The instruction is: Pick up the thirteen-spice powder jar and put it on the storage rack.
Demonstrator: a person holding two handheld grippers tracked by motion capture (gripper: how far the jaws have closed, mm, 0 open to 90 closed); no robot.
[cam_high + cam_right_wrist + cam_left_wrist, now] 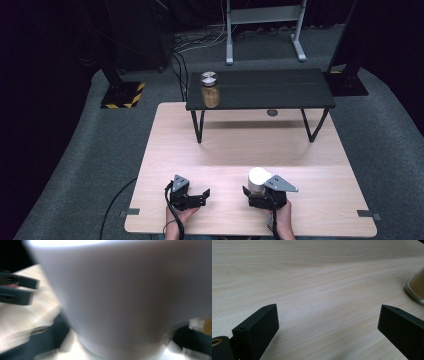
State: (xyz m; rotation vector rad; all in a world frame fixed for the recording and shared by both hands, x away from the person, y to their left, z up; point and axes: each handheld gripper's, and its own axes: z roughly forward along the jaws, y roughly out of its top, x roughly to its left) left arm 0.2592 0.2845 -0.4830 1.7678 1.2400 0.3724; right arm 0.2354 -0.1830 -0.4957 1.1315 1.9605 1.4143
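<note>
While the right gripper (261, 196) jaws clamp one white-lidded jar (258, 180), the left gripper (196, 196) jaws gape.

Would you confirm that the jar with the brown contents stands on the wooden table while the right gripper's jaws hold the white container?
Not quite: the jar with the brown contents stands on the black raised shelf, not directly on the wooden table, as the high view shows. The rest holds: the right gripper has its jaws closed on the white container.
</note>
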